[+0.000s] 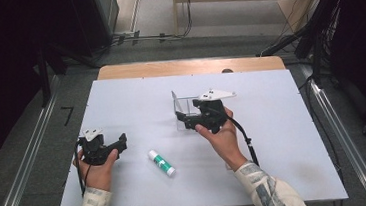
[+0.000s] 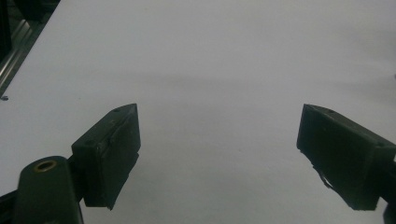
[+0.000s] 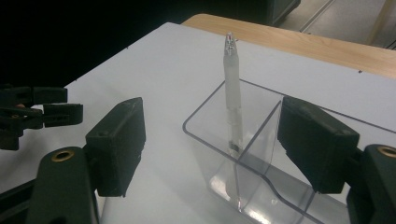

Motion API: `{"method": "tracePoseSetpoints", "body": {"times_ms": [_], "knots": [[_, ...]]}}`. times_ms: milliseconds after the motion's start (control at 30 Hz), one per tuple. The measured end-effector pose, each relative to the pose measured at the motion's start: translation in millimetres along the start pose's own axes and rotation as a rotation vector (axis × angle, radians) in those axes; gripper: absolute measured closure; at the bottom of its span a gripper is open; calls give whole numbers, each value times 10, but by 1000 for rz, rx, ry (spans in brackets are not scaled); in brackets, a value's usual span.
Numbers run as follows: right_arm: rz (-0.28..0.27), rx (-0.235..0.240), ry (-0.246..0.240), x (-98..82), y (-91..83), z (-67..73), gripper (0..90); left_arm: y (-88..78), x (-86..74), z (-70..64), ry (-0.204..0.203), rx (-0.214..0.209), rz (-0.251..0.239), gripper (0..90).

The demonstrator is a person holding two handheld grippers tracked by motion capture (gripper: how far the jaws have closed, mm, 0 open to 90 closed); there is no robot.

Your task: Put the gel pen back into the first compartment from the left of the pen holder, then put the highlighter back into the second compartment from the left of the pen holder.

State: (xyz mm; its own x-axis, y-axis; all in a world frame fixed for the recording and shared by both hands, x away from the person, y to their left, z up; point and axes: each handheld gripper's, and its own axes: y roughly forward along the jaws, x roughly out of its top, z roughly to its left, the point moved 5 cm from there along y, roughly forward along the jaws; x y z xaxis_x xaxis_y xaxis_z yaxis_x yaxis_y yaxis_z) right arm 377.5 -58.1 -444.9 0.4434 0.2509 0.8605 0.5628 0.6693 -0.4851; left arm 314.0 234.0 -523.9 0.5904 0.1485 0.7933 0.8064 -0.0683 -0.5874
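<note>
The right gripper point(image 3: 210, 140) has its two black jaws spread wide apart, clamping nothing. Just ahead of them and partly between them stands a clear plastic divided holder point(image 3: 261, 186), its curved rim below the jaw tips. Inside the holder's near compartment a slim translucent white pen point(image 3: 232, 93) stands almost upright, leaning against the inner divider, free of both jaws. Beyond it lies the white table sheet point(image 3: 299, 79), then the wooden table edge point(image 3: 299, 42).

The left gripper point(image 2: 219, 154) hangs over bare sheet with its jaws wide apart and nothing between them. To its right on the table, between the two grippers, a white glue stick with green label point(image 1: 161, 163) lies on its side, well apart from both.
</note>
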Motion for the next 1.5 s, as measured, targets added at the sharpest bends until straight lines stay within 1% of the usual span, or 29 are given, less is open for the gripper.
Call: {"method": "tracePoseSetpoints", "body": {"times_ms": [33,100,200,633,733,967,1100,1500], "knots": [[0,-2,3,-6,-10,-3,221,0,0,0,5,-1,1,140],[-2,-2,7,-16,-31,-12,221,7,-5,-1,2,-2,5,140],[-6,-6,5,-35,-64,-26,221,16,-2,2,-4,-1,-1,139],[-9,-19,9,-117,-178,-78,222,-3,-5,19,-4,0,-1,140],[-7,-26,16,-149,-231,-120,225,-1,-5,23,-10,0,-2,140],[-17,-57,38,-235,-386,-246,226,0,-3,12,-5,-3,-4,140],[-16,-70,43,-277,-446,-284,227,-1,-4,8,-2,-2,-1,140],[0,-99,64,-442,-503,-382,226,-2,-5,12,0,-2,0,140]]}}
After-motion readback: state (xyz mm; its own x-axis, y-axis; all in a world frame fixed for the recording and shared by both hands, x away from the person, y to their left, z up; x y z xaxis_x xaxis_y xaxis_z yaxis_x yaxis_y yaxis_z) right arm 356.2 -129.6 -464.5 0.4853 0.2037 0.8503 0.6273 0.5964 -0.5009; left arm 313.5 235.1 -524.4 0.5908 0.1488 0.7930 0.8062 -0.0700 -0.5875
